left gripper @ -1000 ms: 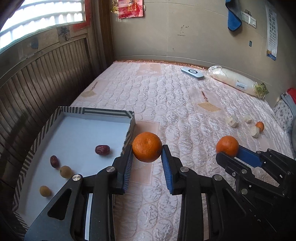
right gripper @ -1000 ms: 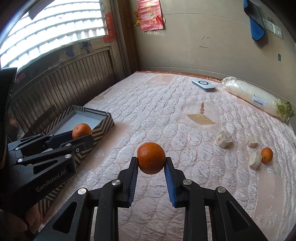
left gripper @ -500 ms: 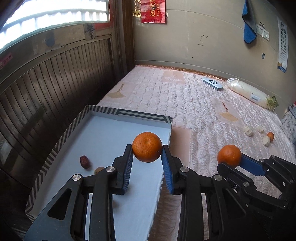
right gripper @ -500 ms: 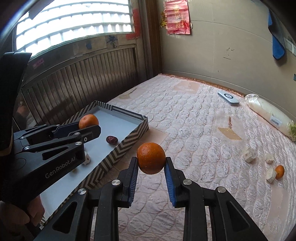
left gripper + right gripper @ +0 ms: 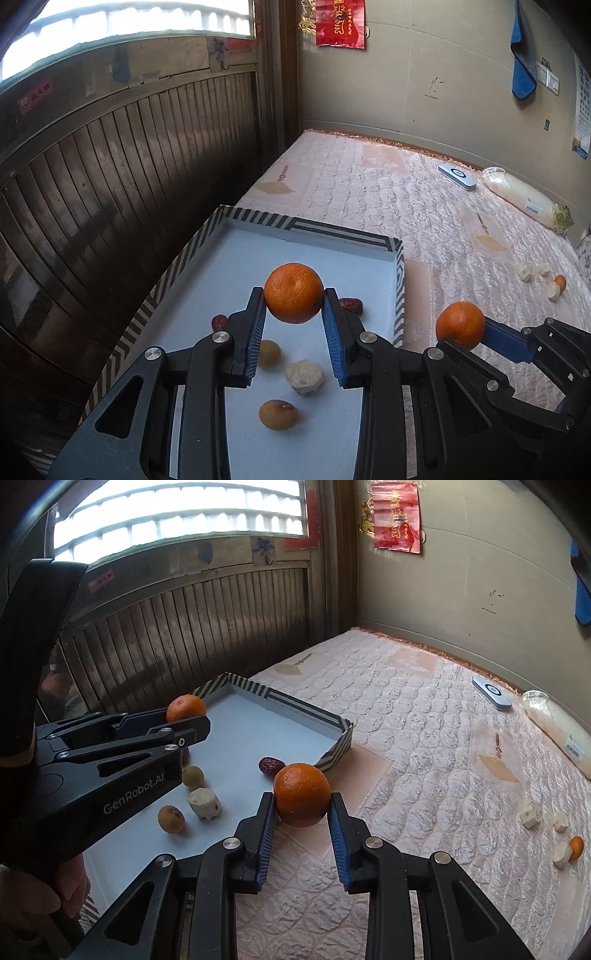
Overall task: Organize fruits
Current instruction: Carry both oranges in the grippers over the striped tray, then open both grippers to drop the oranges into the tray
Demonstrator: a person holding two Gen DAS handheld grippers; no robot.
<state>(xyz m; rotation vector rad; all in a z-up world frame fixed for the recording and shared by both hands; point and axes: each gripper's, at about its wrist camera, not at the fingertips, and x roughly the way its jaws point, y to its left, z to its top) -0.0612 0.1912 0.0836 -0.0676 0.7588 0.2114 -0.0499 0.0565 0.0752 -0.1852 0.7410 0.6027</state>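
Orange peel fills both grips: the left gripper (image 5: pixel 294 295) is clamped on 1 mandarin (image 5: pixel 294 292), and the right gripper (image 5: pixel 302 797) is clamped on a second mandarin (image 5: pixel 301 794), each fruit pinched between blue pads (image 5: pixel 255 332).

Compared with 1 second ago, both held fruits sit differently against the striped tray (image 5: pixel 306 226). The left gripper's mandarin was then above the tray's right-hand wall with the bed (image 5: pixel 369 192) behind it; now it hangs above the tray's pale floor, well inside the walls. The right gripper's mandarin was then over the quilt, well apart from the tray; now it is at the tray's near right edge, just in front of 1 red date (image 5: pixel 270 765). Neither grip has changed.

The left wrist view looks straight down into the tray and shows 2 dates, 1 of them (image 5: pixel 218 322) peeking out left of the fingers, 2 small brown round fruits, 1 of them (image 5: pixel 277 414) nearest the camera, and 1 pale lump (image 5: pixel 305 376) between them. It also shows the right gripper from the side, outside the tray's right wall.

The right wrist view alone shows the hand (image 5: pixel 40 890) holding the left gripper, and the tray's outer striped corner resting on the bed. Far right of the tray, 1 small orange (image 5: pixel 576 847) lies among pale chunks.
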